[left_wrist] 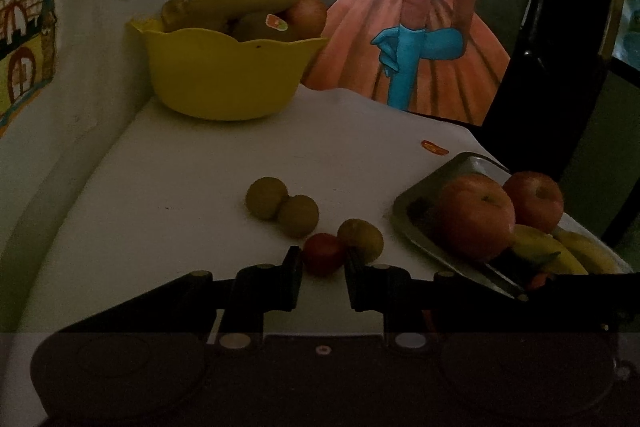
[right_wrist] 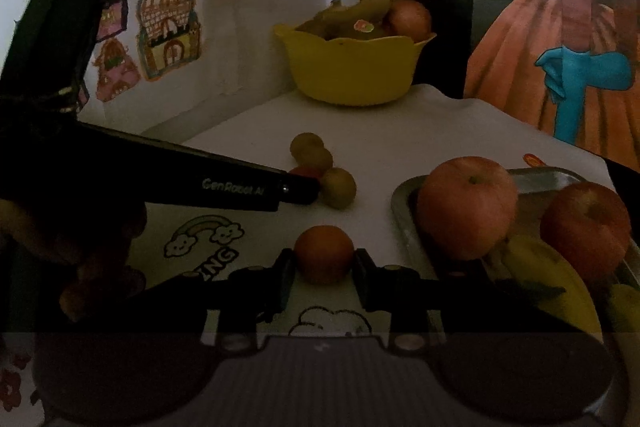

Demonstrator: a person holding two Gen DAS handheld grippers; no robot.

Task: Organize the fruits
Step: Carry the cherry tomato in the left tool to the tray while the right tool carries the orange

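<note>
My left gripper [left_wrist: 323, 263] is shut on a small red fruit [left_wrist: 324, 253] resting on the white table; the same gripper [right_wrist: 308, 187] reaches in from the left in the right wrist view. Three small green-brown fruits [left_wrist: 282, 207] lie just beyond it. My right gripper [right_wrist: 324, 267] is shut on a small orange fruit [right_wrist: 325, 254], held near the table's front. A metal tray [right_wrist: 536, 177] on the right carries two apples [right_wrist: 466, 207] and bananas [right_wrist: 548, 275]. A yellow bowl [left_wrist: 224, 75] at the back holds bananas and other fruit.
A wall with house stickers [right_wrist: 168, 27] runs along the left. A painted figure in an orange skirt [left_wrist: 404, 39] stands behind the table. A small sticker [left_wrist: 435, 147] lies on the cloth near the tray. A hand [right_wrist: 80, 259] holds the left gripper.
</note>
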